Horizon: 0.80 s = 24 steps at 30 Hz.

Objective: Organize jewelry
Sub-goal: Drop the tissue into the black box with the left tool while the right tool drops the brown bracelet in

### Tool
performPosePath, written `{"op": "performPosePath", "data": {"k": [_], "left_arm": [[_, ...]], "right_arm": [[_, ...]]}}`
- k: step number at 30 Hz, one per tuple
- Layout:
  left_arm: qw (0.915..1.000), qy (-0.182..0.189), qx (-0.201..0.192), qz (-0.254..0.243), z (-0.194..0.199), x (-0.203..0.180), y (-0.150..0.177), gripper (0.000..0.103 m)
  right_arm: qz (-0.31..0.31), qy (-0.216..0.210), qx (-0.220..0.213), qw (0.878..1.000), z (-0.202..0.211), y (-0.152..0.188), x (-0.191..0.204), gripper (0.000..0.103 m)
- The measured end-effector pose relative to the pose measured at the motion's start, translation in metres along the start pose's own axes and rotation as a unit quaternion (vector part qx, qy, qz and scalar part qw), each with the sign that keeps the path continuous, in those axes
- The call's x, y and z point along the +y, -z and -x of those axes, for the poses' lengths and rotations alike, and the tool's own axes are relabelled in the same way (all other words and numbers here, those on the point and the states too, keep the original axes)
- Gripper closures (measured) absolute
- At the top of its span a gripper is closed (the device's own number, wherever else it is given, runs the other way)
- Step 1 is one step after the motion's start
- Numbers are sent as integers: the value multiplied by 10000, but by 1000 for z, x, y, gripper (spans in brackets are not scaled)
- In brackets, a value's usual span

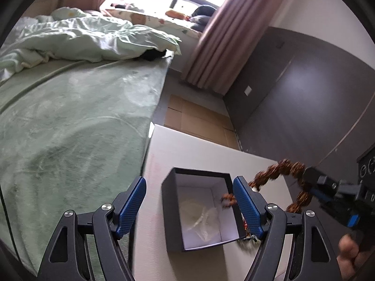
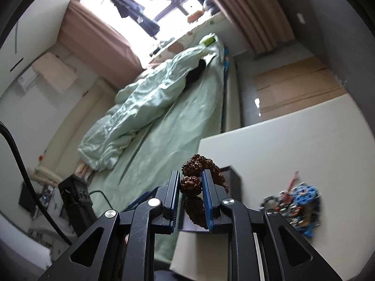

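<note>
Brown, rough beads make up the bracelet (image 2: 191,185), and the right gripper (image 2: 190,195) has its blue pads pressed narrow on one of these beads, so the string is pinched between the two fingers. In the left wrist view this bracelet (image 1: 279,169) hangs in an arc in the air, up and to the right of the dark box (image 1: 199,210), and one end of it drops over the box's right wall into the white inside. The box is open on top and stands on the white table (image 1: 201,149); at its bottom lies something pale and transparent, which I cannot identify. The left gripper (image 1: 189,201) is spread wide: its right finger is just beside the right wall of the box, and its left finger is to the left of the box, over the table edge next to the bed (image 1: 70,117). It holds nothing. To the right of the box, on the same table, lies a small heap of other jewelry (image 2: 297,206) with blue and red parts, blurred in the right wrist view. Beyond the box, past the far end of the bed, pink curtains (image 1: 211,53) hang at a bright window.
</note>
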<state>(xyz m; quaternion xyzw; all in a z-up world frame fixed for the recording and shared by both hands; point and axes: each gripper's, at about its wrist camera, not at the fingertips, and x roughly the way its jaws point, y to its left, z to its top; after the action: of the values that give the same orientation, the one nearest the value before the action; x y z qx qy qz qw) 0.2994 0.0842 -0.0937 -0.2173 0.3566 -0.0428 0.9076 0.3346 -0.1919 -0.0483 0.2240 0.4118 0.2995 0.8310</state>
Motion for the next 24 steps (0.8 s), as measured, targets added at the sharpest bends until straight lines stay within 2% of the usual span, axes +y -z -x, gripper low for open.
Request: {"op": "performPosePath", "data": {"k": [6, 10, 14, 15, 17, 18, 19, 22, 24], "left_arm": [[9998, -68, -99, 145, 4, 10, -3, 26], [9997, -101, -140, 199, 4, 13, -4, 26], [9996, -142, -156, 193, 3, 10, -3, 26], [9996, -146, -161, 191, 3, 10, -3, 26], [9995, -164, -177, 185, 2, 8, -3, 26], [9995, -175, -175, 170, 1, 6, -3, 26], [9996, -183, -165, 147, 1, 5, -3, 26], [9998, -167, -117, 43, -3, -3, -1, 26], [9999, -127, -75, -78, -6, -12, 2, 26]], "right_arm": [[125, 0, 306, 9995, -28, 3, 16, 83], [302, 309, 390, 9983, -44, 1, 21, 83], [467, 828, 502, 9942, -54, 1, 22, 82], [429, 772, 607, 9942, -56, 1, 20, 80], [304, 425, 820, 9953, -60, 2, 16, 70], [270, 331, 866, 9953, -60, 2, 15, 59], [282, 348, 822, 9956, -56, 2, 15, 56], [259, 382, 635, 9969, -39, 0, 10, 55], [76, 395, 530, 9978, -26, 0, -1, 50]]}}
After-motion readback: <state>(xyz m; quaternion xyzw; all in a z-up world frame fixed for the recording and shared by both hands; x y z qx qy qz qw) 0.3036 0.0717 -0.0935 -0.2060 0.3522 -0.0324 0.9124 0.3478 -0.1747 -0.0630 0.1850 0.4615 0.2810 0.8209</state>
